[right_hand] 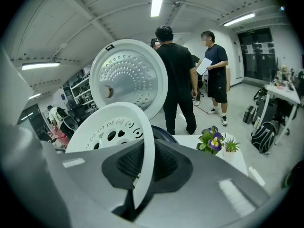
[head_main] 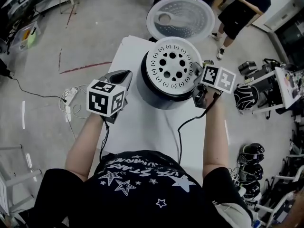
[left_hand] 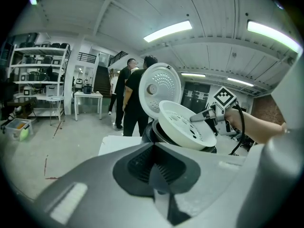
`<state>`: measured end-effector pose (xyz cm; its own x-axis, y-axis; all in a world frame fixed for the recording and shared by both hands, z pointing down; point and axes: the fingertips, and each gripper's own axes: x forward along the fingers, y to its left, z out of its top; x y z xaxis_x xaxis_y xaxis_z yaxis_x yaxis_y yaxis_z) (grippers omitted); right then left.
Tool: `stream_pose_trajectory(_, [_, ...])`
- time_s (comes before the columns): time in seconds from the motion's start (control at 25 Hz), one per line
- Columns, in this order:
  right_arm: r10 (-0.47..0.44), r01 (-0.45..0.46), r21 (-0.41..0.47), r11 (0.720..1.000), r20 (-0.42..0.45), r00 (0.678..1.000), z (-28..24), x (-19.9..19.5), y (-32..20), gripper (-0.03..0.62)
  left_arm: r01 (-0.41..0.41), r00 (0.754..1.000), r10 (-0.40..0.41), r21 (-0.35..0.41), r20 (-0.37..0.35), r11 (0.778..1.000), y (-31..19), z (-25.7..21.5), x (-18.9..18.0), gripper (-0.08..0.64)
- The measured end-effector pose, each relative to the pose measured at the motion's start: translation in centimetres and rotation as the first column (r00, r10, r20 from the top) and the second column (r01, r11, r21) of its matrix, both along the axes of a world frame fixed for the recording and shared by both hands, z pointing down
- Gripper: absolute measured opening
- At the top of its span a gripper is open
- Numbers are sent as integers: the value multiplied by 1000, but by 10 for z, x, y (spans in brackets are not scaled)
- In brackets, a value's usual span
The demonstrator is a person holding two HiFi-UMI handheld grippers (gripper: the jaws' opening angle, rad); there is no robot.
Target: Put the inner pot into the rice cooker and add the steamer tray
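A black rice cooker (head_main: 156, 96) stands on the white table (head_main: 142, 132) with its round lid (head_main: 180, 18) swung open at the back. My right gripper (head_main: 197, 75) is shut on the right rim of the white perforated steamer tray (head_main: 171, 65), which hangs tilted over the cooker's mouth. In the right gripper view the tray's rim (right_hand: 142, 146) runs between the jaws. A dark pot rim (left_hand: 161, 133) shows under the tray (left_hand: 183, 122) in the left gripper view. My left gripper (head_main: 124, 76) hovers left of the cooker, shut and empty (left_hand: 156, 175).
A small potted flower (right_hand: 213, 140) sits on the table to the right of the cooker. Two people (right_hand: 190, 75) stand beyond the table's far end. A black cable (head_main: 183, 127) lies across the table. Helmets (head_main: 251, 151) and gear crowd the floor at right.
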<state>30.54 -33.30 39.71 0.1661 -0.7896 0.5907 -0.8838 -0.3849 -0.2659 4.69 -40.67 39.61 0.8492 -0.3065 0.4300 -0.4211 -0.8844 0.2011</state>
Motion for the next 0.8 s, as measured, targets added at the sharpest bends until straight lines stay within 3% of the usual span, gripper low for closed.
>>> stream_pose_trajectory(0.52, [-34, 18, -103, 995, -159, 987, 22, 4, 0, 55, -13, 999, 14, -15, 30, 1000, 2, 11, 5, 5])
stream_pose_trajectory(0.8, [-91, 73, -109, 991, -167, 982, 30, -3, 0, 119, -11, 999, 12, -15, 41, 1000, 4, 13, 4, 5])
